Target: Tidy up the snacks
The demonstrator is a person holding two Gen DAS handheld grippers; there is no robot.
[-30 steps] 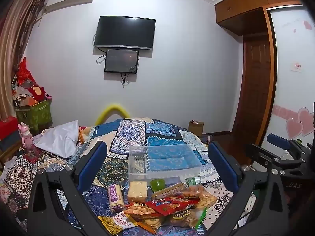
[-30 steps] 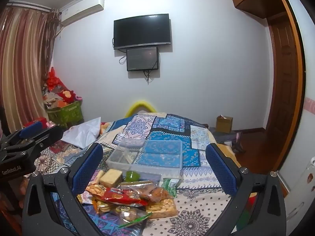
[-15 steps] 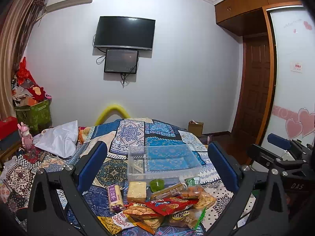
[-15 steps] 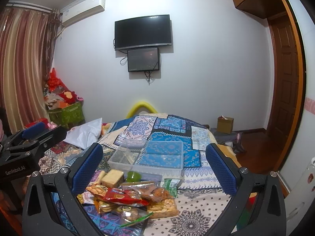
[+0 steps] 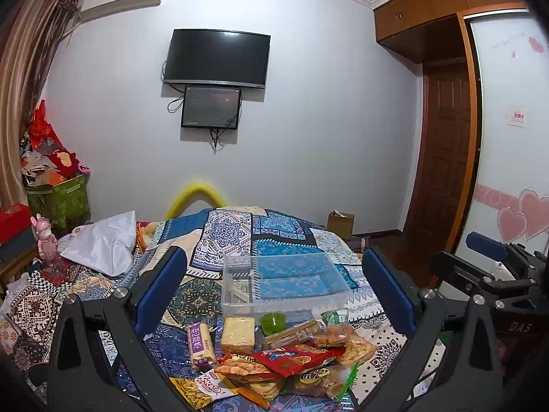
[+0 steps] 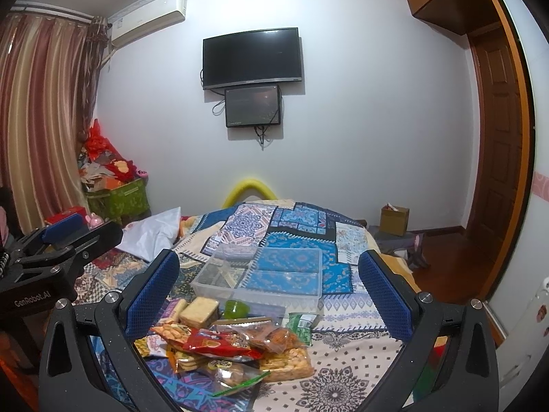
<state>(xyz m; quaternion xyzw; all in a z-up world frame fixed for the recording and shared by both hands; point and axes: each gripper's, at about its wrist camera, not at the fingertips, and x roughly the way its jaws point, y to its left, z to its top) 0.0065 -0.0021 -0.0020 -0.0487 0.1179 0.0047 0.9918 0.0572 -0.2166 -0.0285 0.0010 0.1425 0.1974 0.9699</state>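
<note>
On the patterned bedspread [image 5: 226,237], near edge, a loose heap of snack packets [image 5: 274,360] sits just in front of a clear divided bin [image 5: 284,285]; bin looks empty. Heap includes a red crisp bag [image 5: 291,357], a pale cracker block [image 5: 237,334], a purple-label roll [image 5: 200,345], a small green cup [image 5: 273,322] touching the bin's front wall, and a green sachet [image 6: 299,326] off to the right.

Left gripper [image 5: 274,292] spread wide, nothing between the blue pads; right gripper [image 6: 267,288] likewise wide apart and holding nothing. Both hover above the heap, not touching it. Each shows at the edge of the other's view.

Risks, judged: packets overlap, so a pinch on the red bag could drag its neighbours or grab two at once; slick film could slip out of the pads; soft bedding gives under a downward push, so pads may snag cloth; crackers may crush if squeezed hard; the light bin could slide when something is dropped in.

Versus a second ago: almost no change. Heap and bin lie the same, jaws equally wide, both views only drift slightly.
</note>
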